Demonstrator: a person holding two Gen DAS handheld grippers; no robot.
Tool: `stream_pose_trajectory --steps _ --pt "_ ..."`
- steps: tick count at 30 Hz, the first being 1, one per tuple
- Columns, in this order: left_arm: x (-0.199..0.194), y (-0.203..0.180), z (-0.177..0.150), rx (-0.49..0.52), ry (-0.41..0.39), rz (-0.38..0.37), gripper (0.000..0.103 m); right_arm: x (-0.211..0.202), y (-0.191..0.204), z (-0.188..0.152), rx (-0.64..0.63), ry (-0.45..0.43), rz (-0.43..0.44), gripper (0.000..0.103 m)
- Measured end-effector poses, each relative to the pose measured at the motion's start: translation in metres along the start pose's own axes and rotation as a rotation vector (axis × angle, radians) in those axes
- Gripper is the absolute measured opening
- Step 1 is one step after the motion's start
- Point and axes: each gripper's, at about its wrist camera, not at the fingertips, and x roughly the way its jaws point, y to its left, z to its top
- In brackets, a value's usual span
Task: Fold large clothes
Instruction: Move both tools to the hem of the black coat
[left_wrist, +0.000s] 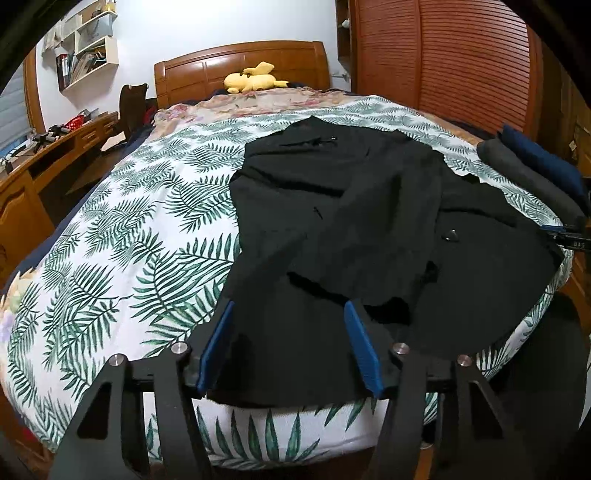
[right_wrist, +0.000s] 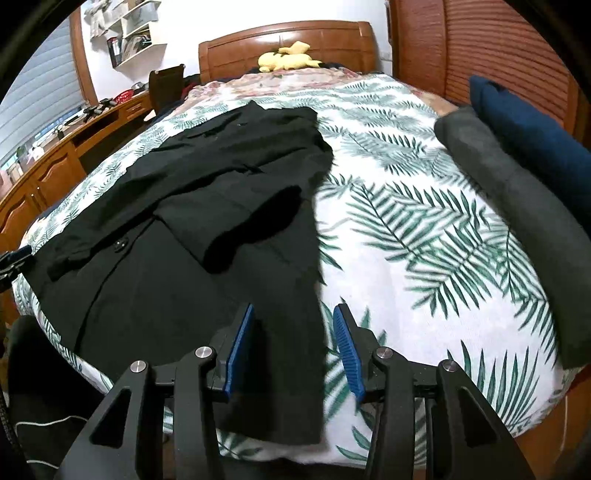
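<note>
A large black coat (left_wrist: 343, 206) lies flat on the leaf-print bed sheet (left_wrist: 129, 229), collar toward the headboard and both sleeves folded across its front. The hem reaches the bed's near edge. My left gripper (left_wrist: 288, 308) hovers over the hem's left part. It is open, and cloth lies below the gap between its blue pads (left_wrist: 218, 343) without being pinched. In the right wrist view the coat (right_wrist: 192, 184) spreads to the left. My right gripper (right_wrist: 294, 308) is open over the hem's right corner, its pads (right_wrist: 349, 350) on either side of the coat's edge.
Folded grey clothes (right_wrist: 517, 214) and navy clothes (right_wrist: 535, 136) lie along the bed's right side. A yellow plush toy (left_wrist: 255, 79) rests by the wooden headboard (left_wrist: 240, 62). A wooden desk (left_wrist: 44, 166) runs along the left. Louvred wardrobe doors (left_wrist: 461, 55) stand at the right.
</note>
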Motion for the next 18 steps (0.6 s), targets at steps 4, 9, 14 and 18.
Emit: stream_pose_trajectory --steps 4,9,14,18 --pt "-0.003 0.004 0.000 -0.019 0.004 0.007 0.062 -0.006 -0.004 -0.001 0.010 0.008 0.023 0.046" --pt "0.001 0.012 0.000 -0.056 0.021 0.026 0.059 -0.007 0.000 -0.001 -0.023 0.035 0.079 0.046" --pt "0.009 0.018 -0.006 -0.077 0.052 0.015 0.057 -0.013 0.004 -0.002 -0.035 0.028 0.130 0.046" --pt "0.012 0.019 -0.012 -0.060 0.069 0.015 0.057 -0.019 0.006 -0.005 -0.017 -0.008 0.154 0.046"
